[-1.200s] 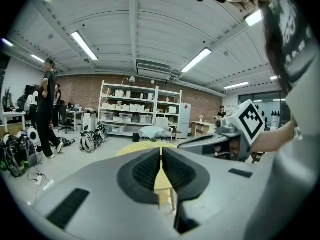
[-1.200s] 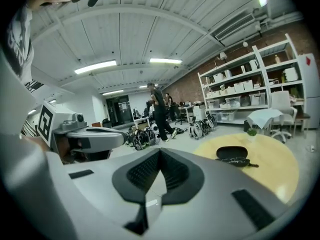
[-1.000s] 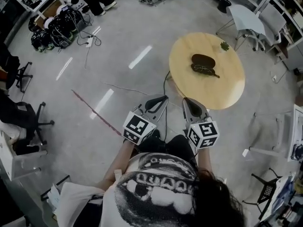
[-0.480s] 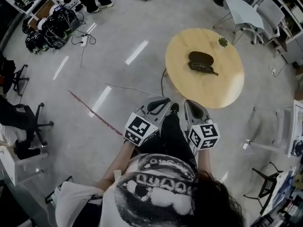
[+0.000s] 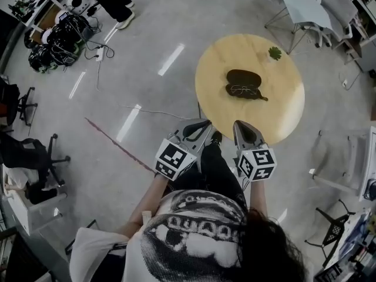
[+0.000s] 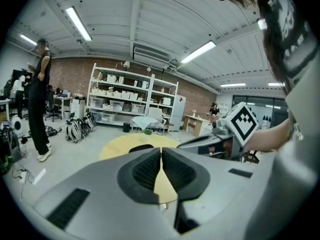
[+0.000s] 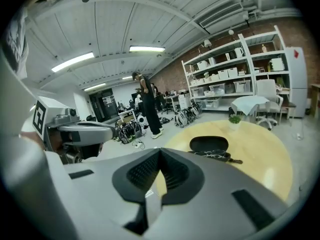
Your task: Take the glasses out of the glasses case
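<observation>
A dark oval glasses case (image 5: 242, 77) lies in the middle of a round yellow table (image 5: 282, 107). Thin-framed glasses (image 5: 243, 90) lie along its near side, one temple sticking out to the right. In the right gripper view the case (image 7: 209, 143) stands behind the glasses (image 7: 218, 155). My left gripper (image 5: 202, 123) is shut and empty, off the table's near-left edge. My right gripper (image 5: 239, 124) is shut and empty, its tip at the table's near edge. In the left gripper view the case (image 6: 141, 147) shows just past the shut left gripper (image 6: 161, 150).
A small green plant (image 5: 274, 53) sits at the table's far side. A white table and chairs (image 5: 299, 7) stand beyond. A person (image 7: 145, 104) stands far left by cables and gear (image 5: 56, 37) on the floor. Office chairs (image 5: 35, 157) are at left.
Both grippers have moved forward toward the round table, which now lies nearer in the head view. The right gripper's tip now reaches the table's near edge. Both stay shut.
</observation>
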{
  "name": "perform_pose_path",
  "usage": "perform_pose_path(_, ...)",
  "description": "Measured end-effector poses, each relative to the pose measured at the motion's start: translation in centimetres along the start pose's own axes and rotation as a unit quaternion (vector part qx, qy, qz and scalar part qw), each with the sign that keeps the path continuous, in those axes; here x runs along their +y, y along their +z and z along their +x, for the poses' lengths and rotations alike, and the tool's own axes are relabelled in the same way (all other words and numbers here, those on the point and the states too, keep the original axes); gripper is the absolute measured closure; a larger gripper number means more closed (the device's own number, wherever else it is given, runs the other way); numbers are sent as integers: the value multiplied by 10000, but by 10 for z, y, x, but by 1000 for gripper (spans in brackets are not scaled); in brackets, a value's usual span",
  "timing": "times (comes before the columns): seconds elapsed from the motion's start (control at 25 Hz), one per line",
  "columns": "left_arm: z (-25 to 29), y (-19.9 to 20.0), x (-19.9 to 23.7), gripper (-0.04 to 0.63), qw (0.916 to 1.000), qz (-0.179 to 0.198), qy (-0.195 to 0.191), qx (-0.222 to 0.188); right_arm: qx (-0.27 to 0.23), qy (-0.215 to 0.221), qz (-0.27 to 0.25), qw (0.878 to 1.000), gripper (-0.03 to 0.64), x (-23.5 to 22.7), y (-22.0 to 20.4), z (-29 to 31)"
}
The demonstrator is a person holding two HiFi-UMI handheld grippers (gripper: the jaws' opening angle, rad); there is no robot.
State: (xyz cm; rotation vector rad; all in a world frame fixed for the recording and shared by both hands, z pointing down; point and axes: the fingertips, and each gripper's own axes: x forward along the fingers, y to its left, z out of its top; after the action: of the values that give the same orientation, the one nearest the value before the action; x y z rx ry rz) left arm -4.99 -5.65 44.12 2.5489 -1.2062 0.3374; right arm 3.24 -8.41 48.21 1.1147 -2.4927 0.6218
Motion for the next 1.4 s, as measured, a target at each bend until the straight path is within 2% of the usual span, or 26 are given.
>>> perform_pose_path(0.24,62,24,13,577,9998,159,-99,78,253,-141,19,9996,620,-73,8,24)
perform_pose_path(0.64,113,39,23,577,9992,269,-96,293,790,-217,-75,9966,618,-140,-4,63)
perform_pose_path(0.96,134,45,25,577,9984,397,44,411,1460,-137,-305,9887,586,-172,-34,103)
perform_pose_path(1.2,135,43,34,577,9980,351,215,483,2000,-176,-621,9777,562,-187,-51,133)
perform_pose_path(1.4,132,41,45,577,9976,277,372,523,2391,-289,-576,9688,526,-196,-61,144)
